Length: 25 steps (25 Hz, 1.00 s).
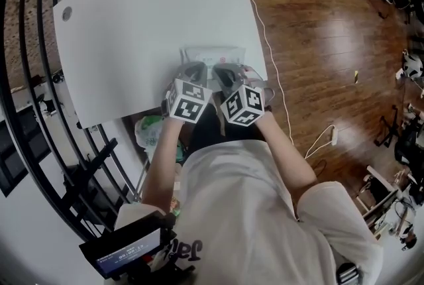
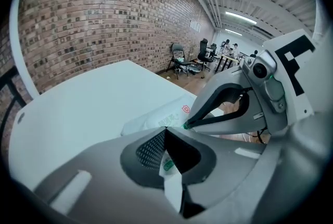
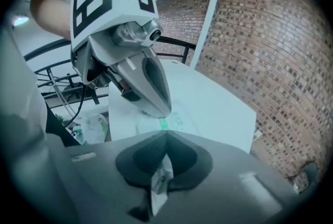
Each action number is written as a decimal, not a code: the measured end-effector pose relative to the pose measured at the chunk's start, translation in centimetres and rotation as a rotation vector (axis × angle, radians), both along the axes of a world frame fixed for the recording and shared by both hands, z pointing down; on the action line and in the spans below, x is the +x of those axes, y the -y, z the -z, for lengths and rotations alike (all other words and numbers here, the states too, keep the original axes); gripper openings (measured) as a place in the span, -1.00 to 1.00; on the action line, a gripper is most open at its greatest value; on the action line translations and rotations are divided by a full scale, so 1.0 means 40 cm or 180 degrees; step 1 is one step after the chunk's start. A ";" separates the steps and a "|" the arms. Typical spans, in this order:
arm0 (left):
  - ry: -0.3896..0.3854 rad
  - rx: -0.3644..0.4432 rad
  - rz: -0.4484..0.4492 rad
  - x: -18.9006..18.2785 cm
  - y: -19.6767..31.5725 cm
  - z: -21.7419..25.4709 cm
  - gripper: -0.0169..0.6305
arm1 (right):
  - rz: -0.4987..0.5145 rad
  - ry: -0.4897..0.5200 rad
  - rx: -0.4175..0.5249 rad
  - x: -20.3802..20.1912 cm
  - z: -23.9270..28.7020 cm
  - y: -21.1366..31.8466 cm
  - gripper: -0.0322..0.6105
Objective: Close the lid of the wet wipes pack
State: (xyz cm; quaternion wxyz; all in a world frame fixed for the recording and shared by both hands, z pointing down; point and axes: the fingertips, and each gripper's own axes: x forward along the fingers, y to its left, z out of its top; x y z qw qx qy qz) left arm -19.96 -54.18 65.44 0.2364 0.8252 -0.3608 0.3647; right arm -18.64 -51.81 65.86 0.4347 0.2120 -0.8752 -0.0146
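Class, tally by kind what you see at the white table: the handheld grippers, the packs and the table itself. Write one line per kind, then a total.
grippers: 2 (left gripper and right gripper, each shut on the pack's wrapper)
wet wipes pack: 1
white table: 1
Total: 4

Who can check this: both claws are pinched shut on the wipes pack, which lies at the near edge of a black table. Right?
Not quite. The table is white, not black, as the head view shows. The rest stands: the left claw and the right claw are pinched shut on the wipes pack, which lies at the table's near edge.
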 end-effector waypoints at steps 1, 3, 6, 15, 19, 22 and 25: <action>-0.0051 -0.0025 0.0029 0.000 0.002 0.004 -0.91 | -0.0071 0.0078 -0.0070 0.003 0.007 0.003 -0.93; -0.0174 -0.0053 0.0118 -0.002 0.003 0.020 -0.91 | -0.0270 0.0310 -0.0150 0.011 0.040 0.015 -0.93; -0.0401 0.0070 0.0259 -0.014 -0.010 0.073 -0.91 | -0.0600 0.0787 -0.0168 0.019 0.125 0.029 -0.93; -0.0922 0.1286 0.0660 0.022 -0.079 0.415 -0.91 | -0.1222 0.1751 0.0277 0.163 0.422 -0.006 -0.93; -0.0911 0.1840 0.1054 0.068 -0.189 0.503 -0.91 | -0.1029 0.2035 0.0588 0.231 0.507 -0.100 -0.93; -0.0819 0.2025 0.1181 0.083 -0.277 0.536 -0.91 | -0.0961 0.2311 0.0639 0.223 0.552 -0.164 -0.93; -0.0788 0.2216 0.1193 0.163 -0.375 0.602 -0.91 | -0.0746 0.2480 0.0449 0.252 0.578 -0.283 -0.93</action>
